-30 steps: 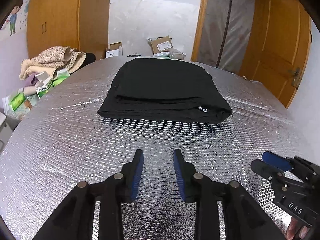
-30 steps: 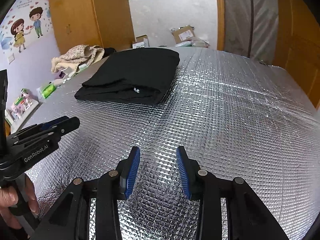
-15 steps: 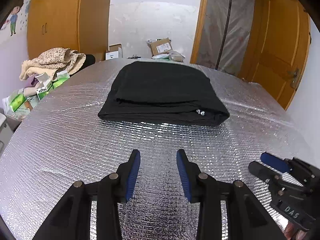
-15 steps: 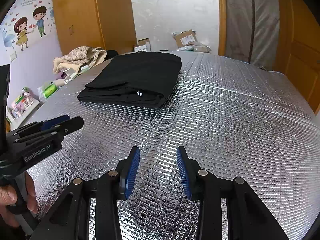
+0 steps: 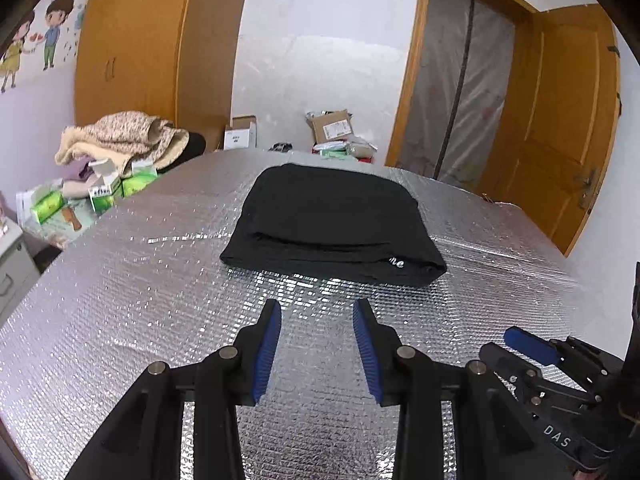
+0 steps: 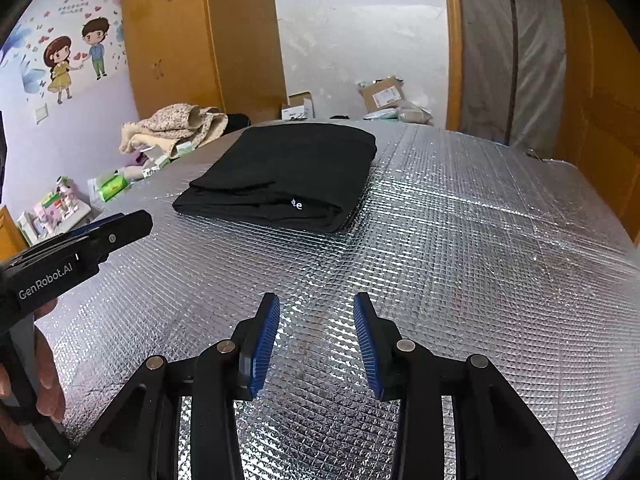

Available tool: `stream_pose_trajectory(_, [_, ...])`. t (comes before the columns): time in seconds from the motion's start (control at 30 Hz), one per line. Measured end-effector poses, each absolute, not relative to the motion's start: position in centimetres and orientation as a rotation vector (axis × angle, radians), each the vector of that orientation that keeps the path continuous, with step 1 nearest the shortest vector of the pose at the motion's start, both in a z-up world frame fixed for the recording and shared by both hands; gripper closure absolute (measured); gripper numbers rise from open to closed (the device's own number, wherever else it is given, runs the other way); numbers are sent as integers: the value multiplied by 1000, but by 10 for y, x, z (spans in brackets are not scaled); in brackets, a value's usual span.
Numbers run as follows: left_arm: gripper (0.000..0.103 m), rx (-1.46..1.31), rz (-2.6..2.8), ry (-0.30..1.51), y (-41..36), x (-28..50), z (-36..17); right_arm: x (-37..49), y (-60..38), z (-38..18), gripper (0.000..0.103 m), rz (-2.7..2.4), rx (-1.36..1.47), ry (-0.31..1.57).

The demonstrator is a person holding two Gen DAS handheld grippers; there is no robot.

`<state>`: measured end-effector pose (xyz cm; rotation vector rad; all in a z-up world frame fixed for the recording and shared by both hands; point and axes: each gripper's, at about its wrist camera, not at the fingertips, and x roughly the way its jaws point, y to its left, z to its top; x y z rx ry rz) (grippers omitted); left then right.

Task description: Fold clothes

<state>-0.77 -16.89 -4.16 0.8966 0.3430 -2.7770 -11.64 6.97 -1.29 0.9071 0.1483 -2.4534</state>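
Folded black garment [image 5: 336, 220] alone on foil sheet [image 5: 140, 300]; boxes [image 5: 100, 192] beyond edge.

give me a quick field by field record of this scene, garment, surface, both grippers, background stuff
garment: black garment, folded into a flat rectangle, small white lettering on its near edge
surface: silver quilted foil cover
left gripper: jaws open and have just been opening, nothing between them, short of the garment
right gripper: jaws open, nothing between them, over bare foil
contact: neither gripper touches the garment
background: beige blanket pile, cardboard boxes, wooden door
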Motion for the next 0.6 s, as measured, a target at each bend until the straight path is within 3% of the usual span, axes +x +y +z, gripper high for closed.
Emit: stream_pose_trajectory(0.6, [65,933,-2751,385,-175,-6,-48,-113,63,-14,63,-2456,894,186])
